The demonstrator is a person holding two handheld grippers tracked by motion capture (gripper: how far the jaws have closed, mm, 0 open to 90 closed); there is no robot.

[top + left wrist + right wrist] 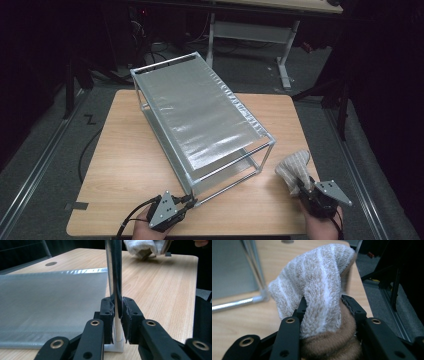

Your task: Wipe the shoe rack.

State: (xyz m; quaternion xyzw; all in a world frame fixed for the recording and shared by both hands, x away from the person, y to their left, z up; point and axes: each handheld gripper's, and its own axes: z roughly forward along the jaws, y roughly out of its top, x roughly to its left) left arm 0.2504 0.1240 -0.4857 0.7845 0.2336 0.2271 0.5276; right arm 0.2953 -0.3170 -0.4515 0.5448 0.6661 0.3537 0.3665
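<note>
Left hand-held gripper (117,312) is clamping the rack's (200,107) corner post (113,277); right hand-held gripper (324,307) is pinching a striped cloth (317,280) just beside it on the table (130,150).

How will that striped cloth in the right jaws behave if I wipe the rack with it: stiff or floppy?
Probably floppy: the striped cloth droops over the right gripper in soft folds. Its looped terry pile suggests it is light and grippy rather than slippery. The rack looks like thin tubes and mesh, so it might slide, though the left gripper clamps a corner post.
</note>
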